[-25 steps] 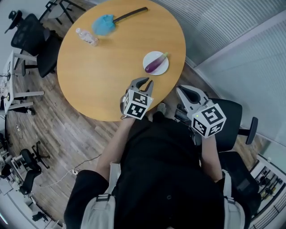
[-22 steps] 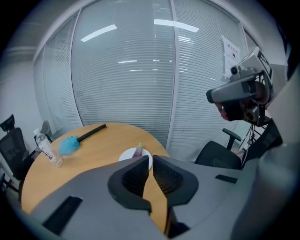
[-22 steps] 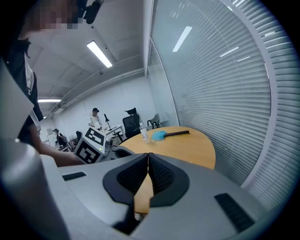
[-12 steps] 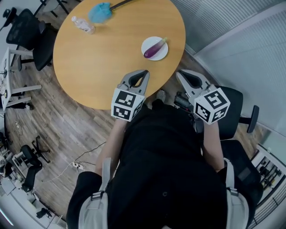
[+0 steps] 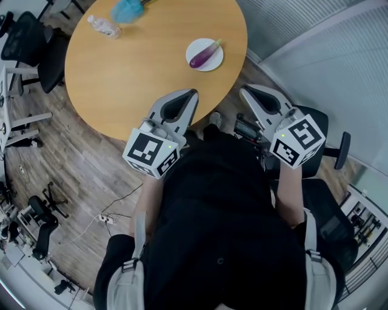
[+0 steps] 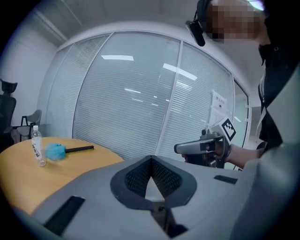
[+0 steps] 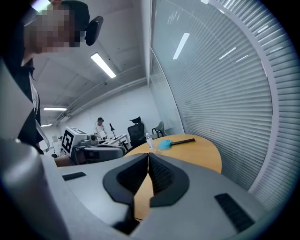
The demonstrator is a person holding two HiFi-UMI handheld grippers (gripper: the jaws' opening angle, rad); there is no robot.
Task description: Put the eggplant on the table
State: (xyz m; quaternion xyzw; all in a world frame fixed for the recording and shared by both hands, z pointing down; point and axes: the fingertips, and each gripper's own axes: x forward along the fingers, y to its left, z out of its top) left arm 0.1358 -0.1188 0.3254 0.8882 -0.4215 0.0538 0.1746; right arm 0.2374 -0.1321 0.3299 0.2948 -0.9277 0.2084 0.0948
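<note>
Left tool: jaws pressed together, the tips meeting, nothing between them. From the head view its nose lies over the near edge of the round wooden tabletop. It points across the tabletop, roughly level.

Right tool: jaws also closed tip to tip and empty. It is held beside the left one, off the tabletop's rim and over the wood-plank floor. The two tools are near each other but apart.

Purple eggplant: it lies on a white round plate, slanting across it, the green stem end toward the far right. The plate sits on the right part of the tabletop, close to that edge. It is ahead of both tools and well apart from them (neither tool touches plate or eggplant).

Far side of the tabletop, on the left: a clear plastic water bottle lies on its side. A blue fluffy duster with a black handle is just beside it. Both are well apart from the plate.

A black office chair stands by the tabletop's left rim. Slatted glass walls close off the right side of the room.
</note>
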